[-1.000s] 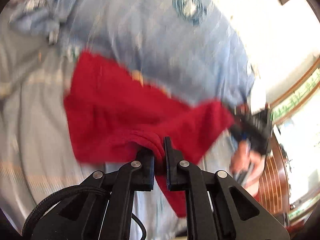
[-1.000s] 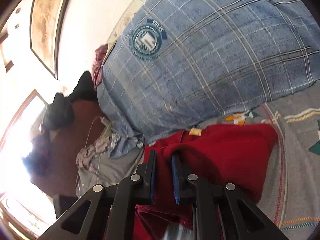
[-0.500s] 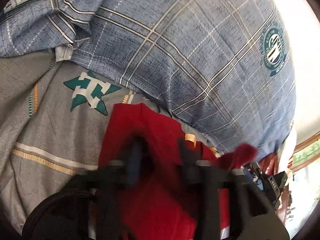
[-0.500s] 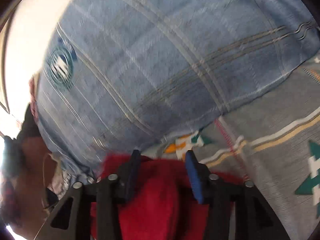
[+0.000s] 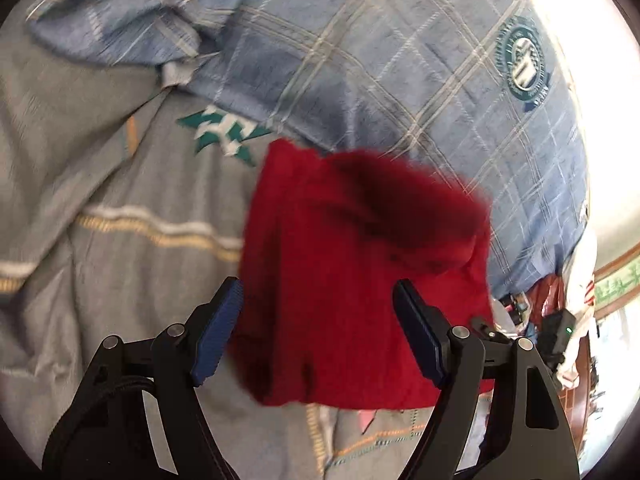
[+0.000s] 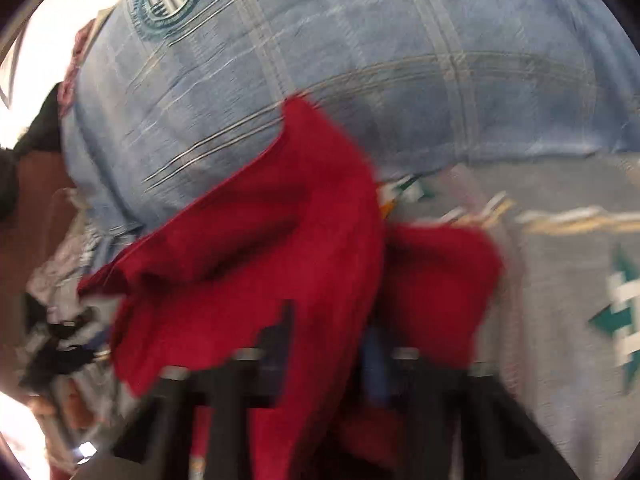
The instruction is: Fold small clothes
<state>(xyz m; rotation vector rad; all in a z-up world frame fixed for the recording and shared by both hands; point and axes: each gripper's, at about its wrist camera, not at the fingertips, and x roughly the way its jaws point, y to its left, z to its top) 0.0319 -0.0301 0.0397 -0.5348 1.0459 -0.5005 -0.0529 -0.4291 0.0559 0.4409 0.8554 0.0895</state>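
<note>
Where bedspread (image 5: 120,264) ends, plaid pillow (image 5: 360,60).

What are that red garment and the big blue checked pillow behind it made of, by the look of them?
Red garment: a soft, matt fabric, perhaps fleece or thick knit; its edges look fuzzy, though blur may add to that, and it drapes in limp folds. Blue checked pillow: woven cloth, likely cotton, with a faded matt surface, fine creases and a printed round badge.

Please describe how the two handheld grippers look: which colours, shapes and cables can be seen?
The left gripper is a matte black frame with two angular fingers, blue ribbed pads, round silver screws and a black braided cable at its left side. The right gripper looks the same, black with a blue pad, but it is blurred.
</note>
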